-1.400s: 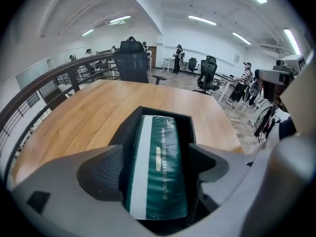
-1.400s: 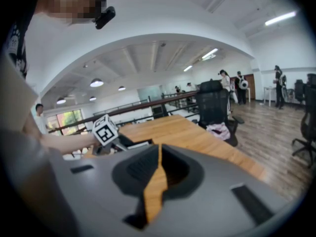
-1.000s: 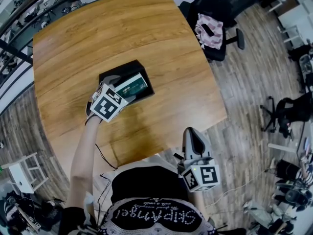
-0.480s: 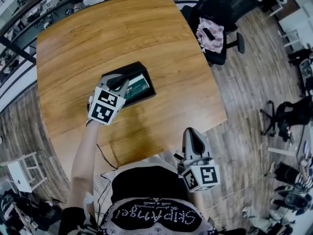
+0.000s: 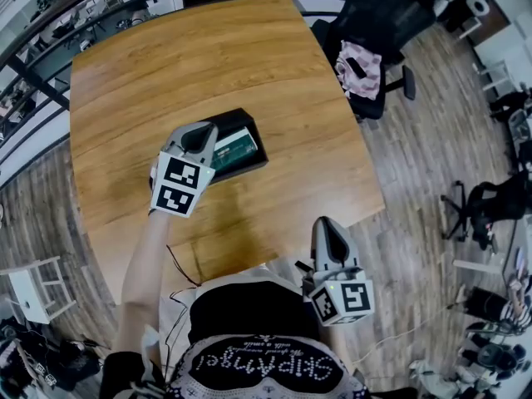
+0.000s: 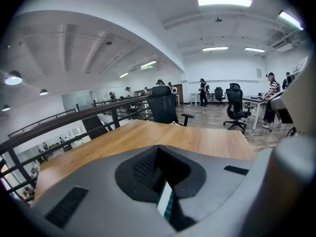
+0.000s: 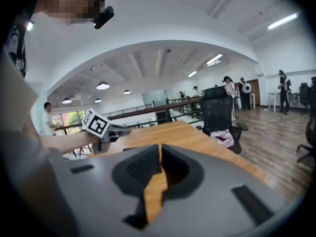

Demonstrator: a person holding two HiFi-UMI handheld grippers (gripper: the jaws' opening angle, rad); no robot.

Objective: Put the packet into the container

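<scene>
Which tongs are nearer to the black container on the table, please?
Left. The left tongs hover over the near-left part of the container; the right tongs hang by the table edge, well away.

Warm brown table (image 5: 274,48) with fine wood grain; black container (image 5: 233,119); green packet (image 5: 235,149) with white edge; grey left gripper (image 5: 202,131) and right gripper (image 5: 323,225), each with black-and-white square markers; pink-and-white cloth (image 5: 359,61); black chair (image 5: 378,15); grey-brown plank floor (image 5: 432,189).

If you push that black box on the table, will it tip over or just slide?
It would probably slide. The black container looks low and wide, and it sits flat on the smooth wooden table. It likely feels light, since it holds only a thin green packet.
</scene>
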